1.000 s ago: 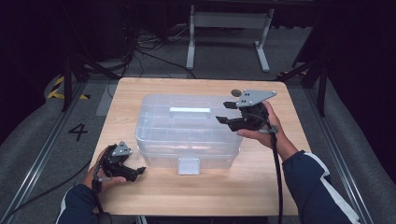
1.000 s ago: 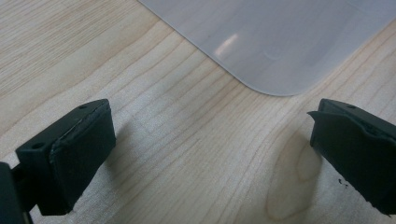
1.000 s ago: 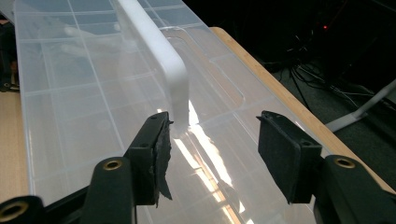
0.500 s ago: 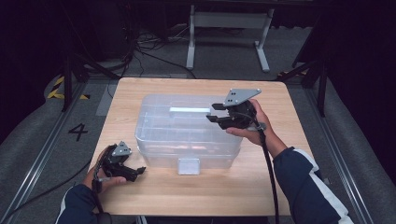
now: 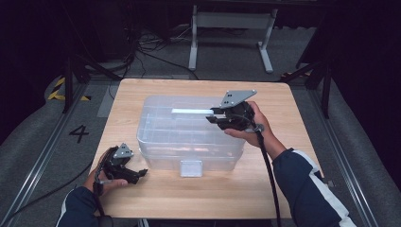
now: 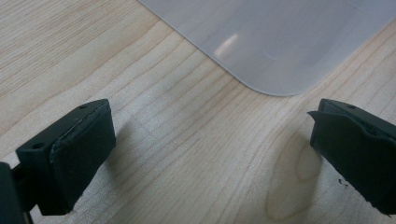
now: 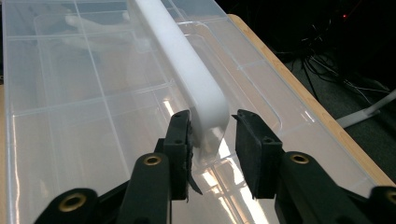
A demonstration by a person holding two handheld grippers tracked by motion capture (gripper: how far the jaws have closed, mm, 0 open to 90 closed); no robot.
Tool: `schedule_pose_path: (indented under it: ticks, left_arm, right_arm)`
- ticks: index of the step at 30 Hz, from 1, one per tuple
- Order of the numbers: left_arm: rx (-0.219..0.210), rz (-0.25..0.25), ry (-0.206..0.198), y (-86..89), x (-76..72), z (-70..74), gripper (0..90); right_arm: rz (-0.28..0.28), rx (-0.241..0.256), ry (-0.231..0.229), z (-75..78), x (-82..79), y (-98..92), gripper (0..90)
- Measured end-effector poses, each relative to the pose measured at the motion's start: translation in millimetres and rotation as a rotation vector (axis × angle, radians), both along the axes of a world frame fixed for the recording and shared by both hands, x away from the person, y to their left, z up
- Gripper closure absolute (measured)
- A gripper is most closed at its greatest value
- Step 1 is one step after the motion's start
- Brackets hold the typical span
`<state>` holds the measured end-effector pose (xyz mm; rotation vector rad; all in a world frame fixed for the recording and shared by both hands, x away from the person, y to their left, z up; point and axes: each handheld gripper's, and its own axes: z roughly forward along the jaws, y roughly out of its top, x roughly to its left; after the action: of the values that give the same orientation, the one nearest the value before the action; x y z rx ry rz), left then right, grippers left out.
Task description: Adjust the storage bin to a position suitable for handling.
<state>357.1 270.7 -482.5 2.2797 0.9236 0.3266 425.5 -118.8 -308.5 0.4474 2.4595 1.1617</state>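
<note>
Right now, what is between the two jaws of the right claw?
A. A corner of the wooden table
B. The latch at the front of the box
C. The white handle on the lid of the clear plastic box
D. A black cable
C: in the right gripper view the right claw has its jaws on either side of the end of the white handle on the clear plastic box, with a gap on one side, not yet clamped.

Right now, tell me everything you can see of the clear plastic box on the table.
The clear plastic box is a see-through lidded organiser with inner dividers, lying flat at the middle of the wooden table. A white handle runs along its lid, and a pale latch sits on the near side. The right gripper straddles the handle's end, jaws not fully closed; the left jaw seems to touch it. The left gripper rests apart, open.
</note>
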Motion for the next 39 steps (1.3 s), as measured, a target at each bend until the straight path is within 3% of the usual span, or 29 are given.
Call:
schedule_pose_path:
  ticks: [4, 9, 14, 21, 24, 25, 29, 30, 37, 39]
  left_arm:
    - [-0.002, 0.002, -0.003, -0.2, -0.2, -0.3, 0.6]
    - [0.000, -0.003, -0.001, 0.0, -0.8, 0.4, 1.2]
    - [-0.011, 0.043, -0.012, 2.4, -4.5, 3.6, 15.5]
    - [-0.002, 0.082, -0.024, 2.2, -15.4, 7.8, 26.2]
    - [-0.010, 0.098, -0.074, 5.3, -21.5, 15.5, 30.4]
    - [-0.028, 0.121, -0.080, 5.3, -24.9, 17.7, 32.3]
    - [-0.060, 0.134, -0.135, 8.4, -34.4, 30.2, 37.2]
    - [-0.077, 0.138, -0.141, 8.1, -36.9, 32.6, 37.5]
    - [-0.085, 0.145, -0.193, 3.7, -47.9, 50.7, 42.5]
    - [-0.112, 0.141, -0.202, 0.3, -50.4, 55.7, 43.4]
  right_arm:
    - [0.010, 0.006, -0.015, 2.7, -2.2, 3.2, 74.7]
    - [0.006, 0.001, -0.019, 5.0, -2.9, 5.6, 75.5]
    - [0.010, -0.001, -0.024, 5.8, -2.2, 5.6, 75.5]
    - [0.010, 0.018, -0.017, 9.1, 1.9, 4.3, 75.3]
    - [0.015, 0.015, -0.009, 11.0, 4.1, 4.4, 75.2]
    - [0.017, 0.012, -0.008, 11.9, 4.8, 4.5, 75.2]
    - [0.020, 0.006, -0.001, 15.9, 8.2, 4.9, 74.8]
    - [0.020, 0.003, 0.000, 16.9, 9.1, 5.1, 74.7]
    - [0.023, -0.004, 0.002, 22.7, 14.4, 5.7, 73.8]
    - [0.020, -0.005, 0.002, 24.4, 15.7, 6.0, 73.6]
